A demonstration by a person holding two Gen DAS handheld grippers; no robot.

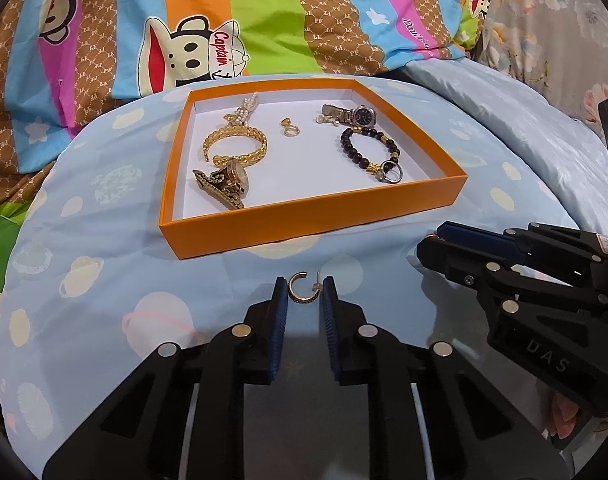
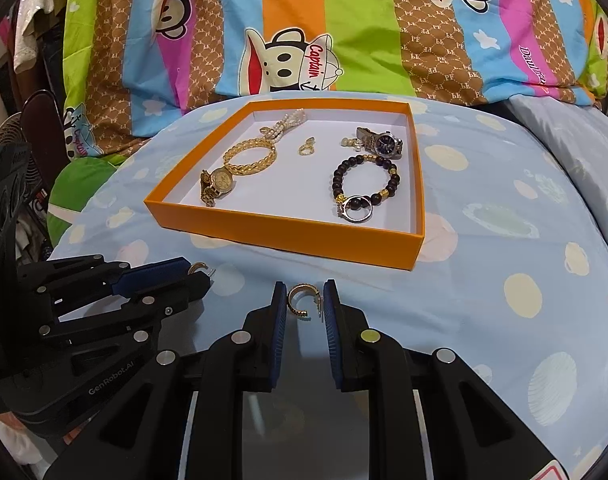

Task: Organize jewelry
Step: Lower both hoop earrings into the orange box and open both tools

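Note:
Two small gold hoop earrings are in play. One earring [image 1: 292,290] sits between the blue pads of my left gripper [image 1: 305,292], which is shut on it just above the pale blue cover. The other earring [image 2: 295,307] is pinched the same way in my right gripper [image 2: 304,298]. Each gripper shows in the other's view: the right gripper [image 1: 426,242] at right, the left gripper [image 2: 202,274] at left with its earring [image 2: 198,266] at the tips. Beyond them lies a shallow orange box [image 1: 304,224] holding a gold chain bracelet [image 1: 236,142], gold watch [image 1: 228,182], dark-dial watch [image 1: 354,115] and dark bead bracelet [image 1: 368,148].
The box [image 2: 280,240] rests on a rounded blue cover printed with planets [image 1: 104,240]. A bright striped cartoon quilt [image 1: 224,20] rises behind it. Floral fabric [image 1: 544,20] lies at far right. In the right wrist view a small fan [image 2: 8,136] and clothes crowd the left edge.

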